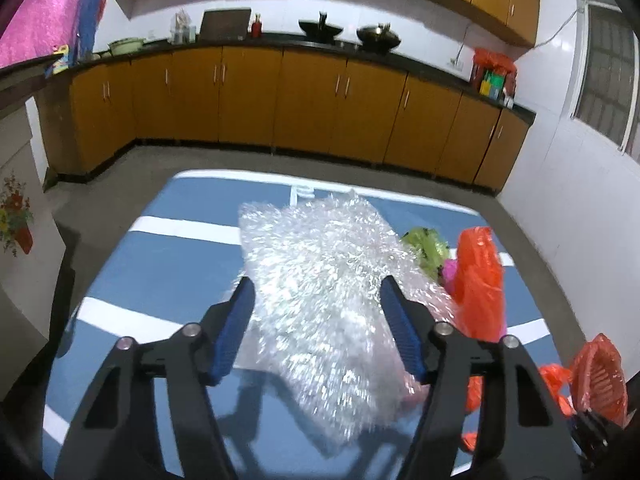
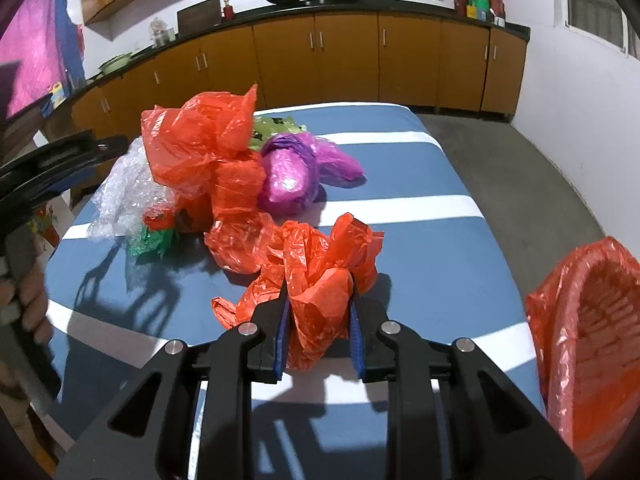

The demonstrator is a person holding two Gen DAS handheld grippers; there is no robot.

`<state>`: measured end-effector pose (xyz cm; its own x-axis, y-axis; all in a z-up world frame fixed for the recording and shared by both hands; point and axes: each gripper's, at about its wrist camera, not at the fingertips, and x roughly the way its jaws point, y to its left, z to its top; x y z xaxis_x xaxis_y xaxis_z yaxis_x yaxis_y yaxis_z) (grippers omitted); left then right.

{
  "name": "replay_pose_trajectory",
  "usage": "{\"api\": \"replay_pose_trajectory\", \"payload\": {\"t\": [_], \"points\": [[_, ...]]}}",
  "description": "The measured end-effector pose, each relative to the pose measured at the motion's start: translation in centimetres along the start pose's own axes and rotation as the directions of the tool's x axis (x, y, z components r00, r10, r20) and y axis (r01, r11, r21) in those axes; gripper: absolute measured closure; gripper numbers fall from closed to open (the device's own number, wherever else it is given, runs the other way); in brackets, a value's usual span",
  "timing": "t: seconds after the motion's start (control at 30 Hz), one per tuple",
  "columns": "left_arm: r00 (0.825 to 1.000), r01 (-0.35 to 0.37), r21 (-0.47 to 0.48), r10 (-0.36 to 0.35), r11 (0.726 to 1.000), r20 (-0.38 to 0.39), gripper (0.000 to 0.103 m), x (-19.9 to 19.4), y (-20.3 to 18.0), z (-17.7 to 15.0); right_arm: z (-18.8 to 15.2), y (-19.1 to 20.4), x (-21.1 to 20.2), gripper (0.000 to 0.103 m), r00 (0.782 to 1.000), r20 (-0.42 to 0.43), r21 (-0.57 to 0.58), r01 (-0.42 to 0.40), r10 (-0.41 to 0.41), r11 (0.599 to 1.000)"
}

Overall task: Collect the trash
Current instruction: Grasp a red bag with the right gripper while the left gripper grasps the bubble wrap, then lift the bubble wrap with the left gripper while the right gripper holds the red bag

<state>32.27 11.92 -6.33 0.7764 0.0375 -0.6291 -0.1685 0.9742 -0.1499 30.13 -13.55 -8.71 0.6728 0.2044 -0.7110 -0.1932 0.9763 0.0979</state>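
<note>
A: Right gripper (image 2: 318,312)?
B: Fingers pinching a crumpled orange bag (image 2: 320,280), near the front edge of the blue striped counter (image 2: 440,240).
A: Left gripper (image 1: 318,300)?
B: Fingers spread, either side of a big sheet of bubble wrap (image 1: 320,280). Blurred, so I can't tell if the pads touch it. Calling it open.
A: Other trash?
B: More orange bags (image 2: 204,140) piled mid-counter, a purple bag (image 2: 288,172) just right of them, a green bag (image 2: 152,240) at the pile's left-front, and a lime-green bag (image 1: 426,246) behind.
A: Bin?
B: Red basket lined with an orange bag (image 2: 592,340), off the counter's right edge.
A: Person?
B: A hand (image 2: 30,304) on the left gripper's handle, at the counter's left edge.
</note>
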Motion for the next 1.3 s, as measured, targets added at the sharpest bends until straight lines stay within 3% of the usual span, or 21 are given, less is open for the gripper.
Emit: {"api": "replay_pose_trajectory", "payload": {"t": [0.17,0.27,0.33,0.53,1.3], "points": [[0.998,-0.018,0.038,0.021,0.999,-0.066,0.052,2.3,-0.8,-0.5,0.1,-0.2,0.0,0.078,1.0,-0.003,0.006,-0.009,0.009,1.0],[0.998,0.001,0.054,0.003,0.999,-0.07,0.068,2.5,-1.0,-1.0,-0.1,-0.3,0.0,0.078,1.0,-0.001,0.01,-0.013,0.013,1.0],[0.998,0.024,0.079,-0.019,0.997,-0.066,0.086,2.3,-1.5,-1.2,-0.1,-0.4,-0.1,0.078,1.0,-0.001,0.014,-0.016,0.016,1.0],[0.997,0.06,0.08,-0.056,0.995,-0.052,0.101,1.0,-1.3,-2.1,-0.2,-0.8,-0.6,0.078,1.0,0.002,0.027,-0.018,0.018,0.999],[0.98,0.182,0.069,-0.187,0.981,0.073,0.101,-10.2,0.6,-5.0,-0.5,-1.2,-5.5,0.079,0.995,0.093,0.043,-0.029,0.025,0.999]]}}
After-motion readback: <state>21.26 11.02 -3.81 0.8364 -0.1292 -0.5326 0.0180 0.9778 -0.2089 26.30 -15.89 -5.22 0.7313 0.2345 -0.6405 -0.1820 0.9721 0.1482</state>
